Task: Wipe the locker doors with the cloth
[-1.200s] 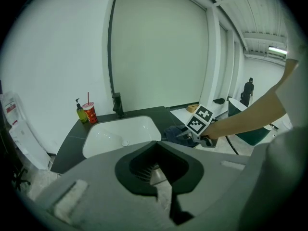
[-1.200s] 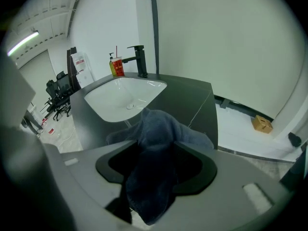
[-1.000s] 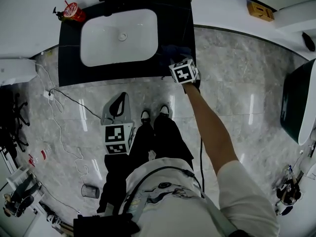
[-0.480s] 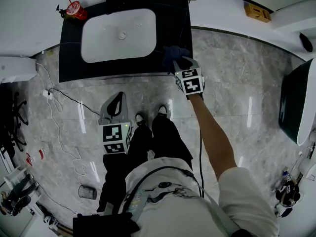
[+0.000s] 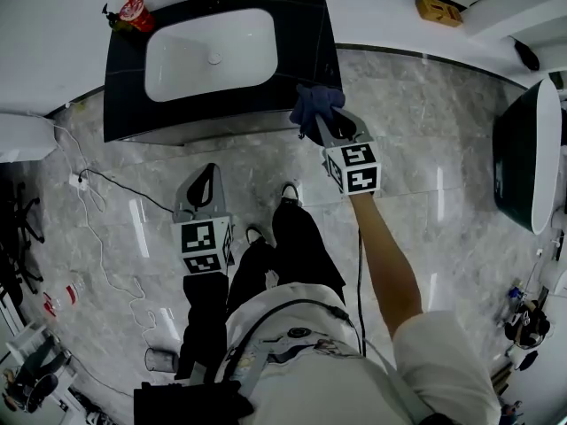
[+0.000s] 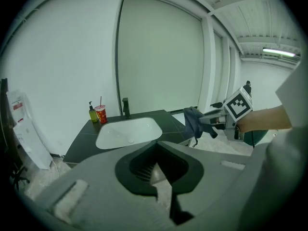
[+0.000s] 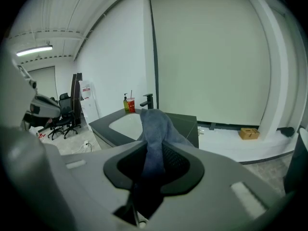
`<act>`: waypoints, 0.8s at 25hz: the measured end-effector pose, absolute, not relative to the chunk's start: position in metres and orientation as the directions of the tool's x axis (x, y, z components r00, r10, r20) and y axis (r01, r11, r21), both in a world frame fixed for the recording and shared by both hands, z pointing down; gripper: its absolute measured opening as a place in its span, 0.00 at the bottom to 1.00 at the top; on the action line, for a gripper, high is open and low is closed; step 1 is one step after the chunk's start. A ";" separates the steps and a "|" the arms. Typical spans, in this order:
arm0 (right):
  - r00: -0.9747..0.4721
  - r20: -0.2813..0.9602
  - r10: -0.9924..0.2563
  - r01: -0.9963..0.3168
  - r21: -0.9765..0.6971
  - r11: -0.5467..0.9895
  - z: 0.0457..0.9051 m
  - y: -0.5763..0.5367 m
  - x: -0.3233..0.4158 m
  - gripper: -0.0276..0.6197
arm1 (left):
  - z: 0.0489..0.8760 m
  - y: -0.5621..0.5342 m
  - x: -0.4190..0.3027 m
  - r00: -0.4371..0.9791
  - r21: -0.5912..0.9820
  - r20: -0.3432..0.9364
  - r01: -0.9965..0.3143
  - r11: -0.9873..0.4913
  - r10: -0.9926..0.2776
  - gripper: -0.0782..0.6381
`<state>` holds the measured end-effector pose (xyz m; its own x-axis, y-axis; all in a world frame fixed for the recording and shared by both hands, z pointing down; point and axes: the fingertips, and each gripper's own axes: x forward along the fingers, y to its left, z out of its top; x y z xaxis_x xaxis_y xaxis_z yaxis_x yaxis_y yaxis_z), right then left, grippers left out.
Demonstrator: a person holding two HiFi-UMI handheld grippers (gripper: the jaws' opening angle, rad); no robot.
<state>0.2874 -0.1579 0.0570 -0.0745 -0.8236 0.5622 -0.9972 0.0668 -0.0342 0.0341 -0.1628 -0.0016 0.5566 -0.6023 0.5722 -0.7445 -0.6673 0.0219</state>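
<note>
Grey marble floor (image 5: 425, 131), black vanity (image 5: 306, 42)

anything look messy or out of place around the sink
Nothing is spilled or broken. The one untidy thing is a white cable trailing loose across the floor left of the person, with a dark cup standing on the floor near it. The cloth hangs bunched from the right gripper.

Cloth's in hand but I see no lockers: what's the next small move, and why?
Probably turn away from the sink, keeping the right gripper shut on the cloth: it hangs clear of the counter, and no locker doors show in any view.
</note>
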 end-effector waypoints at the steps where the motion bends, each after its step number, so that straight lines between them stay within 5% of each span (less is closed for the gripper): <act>1: -0.065 0.553 -0.830 -0.998 -0.029 0.058 0.052 -0.149 0.282 0.18 | 0.000 -0.156 0.027 0.561 0.024 0.569 -0.742 -0.670 -0.601 0.11; 12: -0.056 0.480 -0.875 -0.998 0.008 0.068 0.049 -0.076 0.209 0.18 | 0.051 -0.110 -0.053 0.544 0.024 0.563 -0.763 -0.646 -0.622 0.11; 20: -0.081 0.393 -0.916 -0.988 0.088 0.125 0.142 -0.052 0.210 0.18 | 0.172 -0.099 -0.058 0.524 -0.032 0.520 -0.777 -0.629 -0.674 0.11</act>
<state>0.2103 -0.0521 0.1423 -0.0813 -0.9158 0.3932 -0.9883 0.1253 0.0876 -0.0579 -0.0992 0.1719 0.5243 -0.6741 0.5203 -0.7770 -0.6287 -0.0316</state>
